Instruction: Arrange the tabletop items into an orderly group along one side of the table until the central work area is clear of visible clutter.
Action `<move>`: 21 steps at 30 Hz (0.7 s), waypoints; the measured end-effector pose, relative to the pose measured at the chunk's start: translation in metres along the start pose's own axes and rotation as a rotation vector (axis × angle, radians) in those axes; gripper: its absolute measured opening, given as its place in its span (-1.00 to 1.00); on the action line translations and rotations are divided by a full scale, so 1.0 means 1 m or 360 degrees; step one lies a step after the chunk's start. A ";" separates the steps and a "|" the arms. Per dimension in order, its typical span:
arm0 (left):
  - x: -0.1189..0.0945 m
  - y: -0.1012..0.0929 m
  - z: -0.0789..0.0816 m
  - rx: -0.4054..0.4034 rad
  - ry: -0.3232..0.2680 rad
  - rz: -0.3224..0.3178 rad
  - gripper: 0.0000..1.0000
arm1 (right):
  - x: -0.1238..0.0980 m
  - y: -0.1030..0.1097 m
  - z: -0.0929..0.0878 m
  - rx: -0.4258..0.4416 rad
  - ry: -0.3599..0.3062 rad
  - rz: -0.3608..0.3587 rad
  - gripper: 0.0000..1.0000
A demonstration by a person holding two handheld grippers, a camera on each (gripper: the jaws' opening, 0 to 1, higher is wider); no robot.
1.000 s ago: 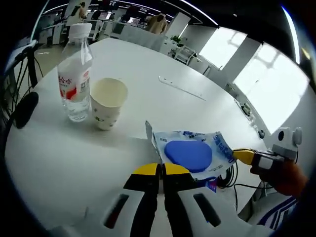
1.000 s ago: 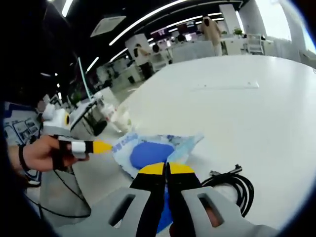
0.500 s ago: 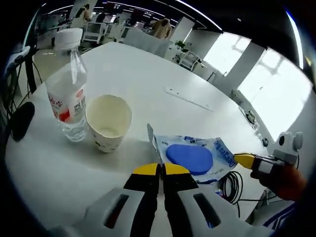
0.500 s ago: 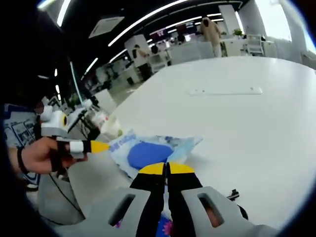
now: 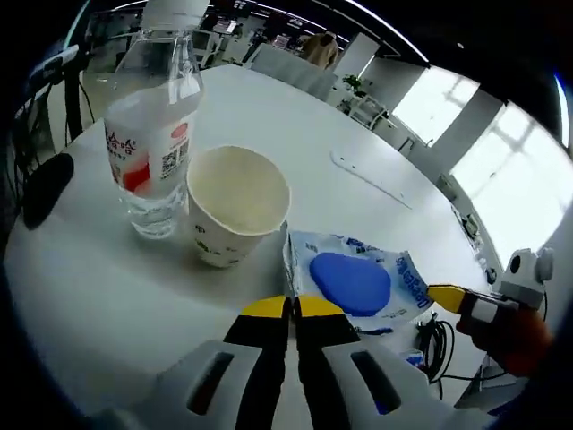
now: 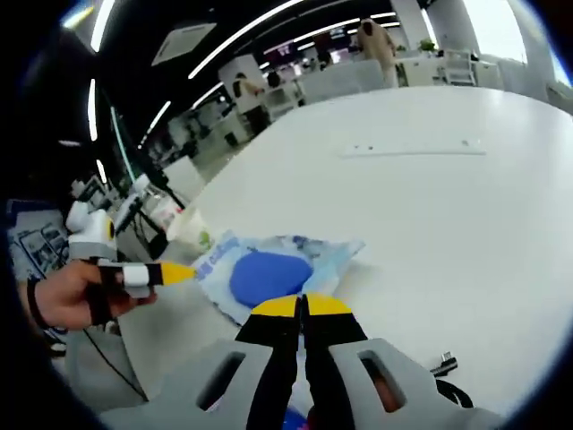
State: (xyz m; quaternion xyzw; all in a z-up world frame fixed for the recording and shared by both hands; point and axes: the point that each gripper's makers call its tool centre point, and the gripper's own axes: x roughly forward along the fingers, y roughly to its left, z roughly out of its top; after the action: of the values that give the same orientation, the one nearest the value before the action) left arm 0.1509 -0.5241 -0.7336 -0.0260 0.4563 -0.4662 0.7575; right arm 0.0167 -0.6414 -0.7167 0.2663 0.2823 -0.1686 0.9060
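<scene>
Both your grippers, left [image 5: 293, 307] and right [image 6: 302, 307], have jaws clamped on the blue packet [image 5: 351, 283] beside the paper cup [image 5: 235, 208].

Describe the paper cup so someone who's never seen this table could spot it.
On the white table, look near the edge where a clear water bottle stands. The paper cup stands upright right beside it, between the bottle and a blue-centred plastic packet. It is the only open-topped, cream-coloured item, empty inside, with small printed marks low on its wall.

open-plan office, dark ceiling w/ strip lights [image 6: 242, 40], bright windows [image 5: 501, 170], white desks [image 6: 421, 67] behind
</scene>
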 end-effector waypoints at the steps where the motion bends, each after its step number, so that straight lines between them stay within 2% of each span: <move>1: 0.001 0.002 0.000 -0.0016 0.0001 0.0005 -1.00 | 0.000 -0.001 0.001 0.0065 -0.0034 0.0006 -1.00; 2: 0.002 0.004 -0.001 -0.0031 0.0004 0.0011 -1.00 | 0.000 -0.001 0.002 0.0093 -0.0055 0.0022 -1.00; 10: 0.010 0.009 -0.003 0.0000 0.0031 0.0039 -1.00 | 0.008 -0.017 -0.011 0.0113 0.0022 -0.0053 -1.00; 18: 0.013 0.013 -0.001 -0.0052 0.0023 0.0055 -1.00 | 0.010 -0.019 -0.018 0.0136 0.0062 -0.0100 -1.00; 21: 0.012 0.016 -0.003 -0.0021 0.0034 0.0075 -0.97 | 0.009 -0.022 -0.021 0.0129 0.0053 -0.0115 -1.00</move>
State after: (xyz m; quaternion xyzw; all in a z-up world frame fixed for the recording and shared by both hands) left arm 0.1615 -0.5227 -0.7512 -0.0152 0.4679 -0.4456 0.7631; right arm 0.0051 -0.6486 -0.7455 0.2953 0.2998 -0.2082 0.8829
